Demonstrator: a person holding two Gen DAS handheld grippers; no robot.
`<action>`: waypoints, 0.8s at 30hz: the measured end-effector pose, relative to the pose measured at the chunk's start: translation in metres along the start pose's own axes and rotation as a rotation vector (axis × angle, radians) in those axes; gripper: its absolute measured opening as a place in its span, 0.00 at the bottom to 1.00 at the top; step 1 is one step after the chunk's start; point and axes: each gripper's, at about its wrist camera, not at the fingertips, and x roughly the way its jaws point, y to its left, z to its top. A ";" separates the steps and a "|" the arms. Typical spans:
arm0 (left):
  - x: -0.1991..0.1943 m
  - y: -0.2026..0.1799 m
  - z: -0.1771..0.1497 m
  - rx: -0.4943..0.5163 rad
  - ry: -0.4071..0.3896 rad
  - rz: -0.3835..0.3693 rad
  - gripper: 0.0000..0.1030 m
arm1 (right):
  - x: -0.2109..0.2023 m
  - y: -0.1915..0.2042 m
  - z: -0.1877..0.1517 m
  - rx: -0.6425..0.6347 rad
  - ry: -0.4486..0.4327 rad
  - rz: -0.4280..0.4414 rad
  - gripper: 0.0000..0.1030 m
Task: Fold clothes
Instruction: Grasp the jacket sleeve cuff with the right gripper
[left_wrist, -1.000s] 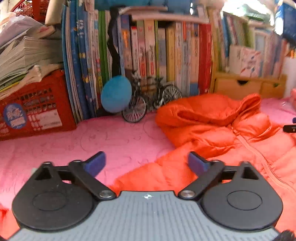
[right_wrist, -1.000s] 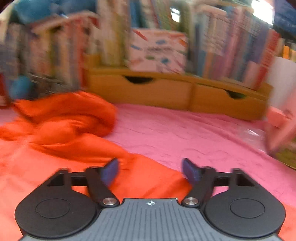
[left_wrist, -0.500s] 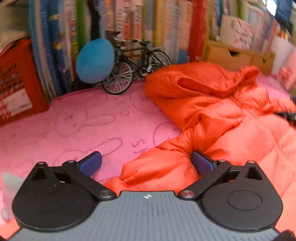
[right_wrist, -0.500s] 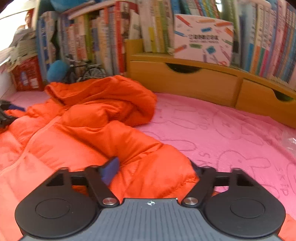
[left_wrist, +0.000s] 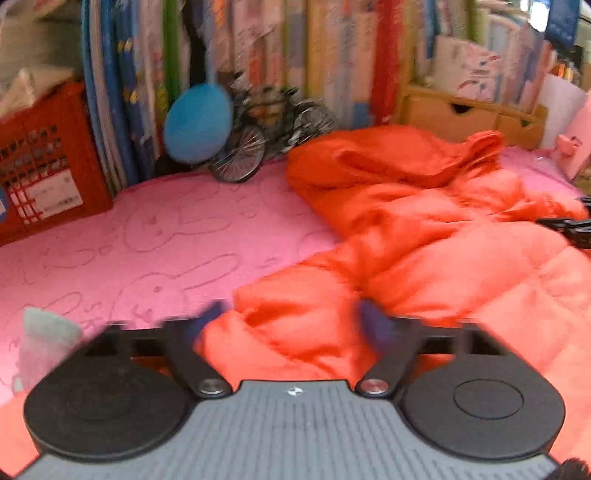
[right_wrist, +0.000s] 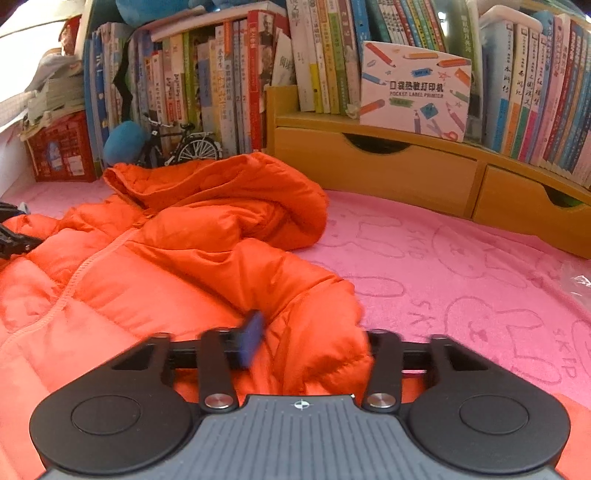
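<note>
Nearest the lens, the left gripper (left_wrist: 291, 325) is closing its jaws on a puffed sleeve end of the orange jacket (left_wrist: 424, 240), which sits between the blue pads; the picture is blurred, so whether they already press is unclear. The right gripper (right_wrist: 306, 343) is also closing, narrow now, with a fat fold of the other sleeve bulging between its fingers. The slick padded fabric could squirt out of either pinch, or only the outer layer be caught, and the fold would go lopsided. The jacket lies spread on the pink bunny mat (right_wrist: 461, 266), hood toward the model bicycle (right_wrist: 184, 144), which a dragged hood might topple.
</note>
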 end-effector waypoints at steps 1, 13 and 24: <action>-0.004 -0.008 0.000 0.022 -0.014 0.027 0.34 | -0.002 0.008 0.000 -0.041 -0.001 -0.036 0.19; 0.049 0.017 0.041 -0.079 0.003 0.122 0.04 | 0.039 0.028 0.024 -0.212 0.029 -0.251 0.11; 0.023 0.042 0.014 0.043 0.102 -0.099 0.97 | 0.003 -0.050 0.008 0.051 0.056 0.015 0.76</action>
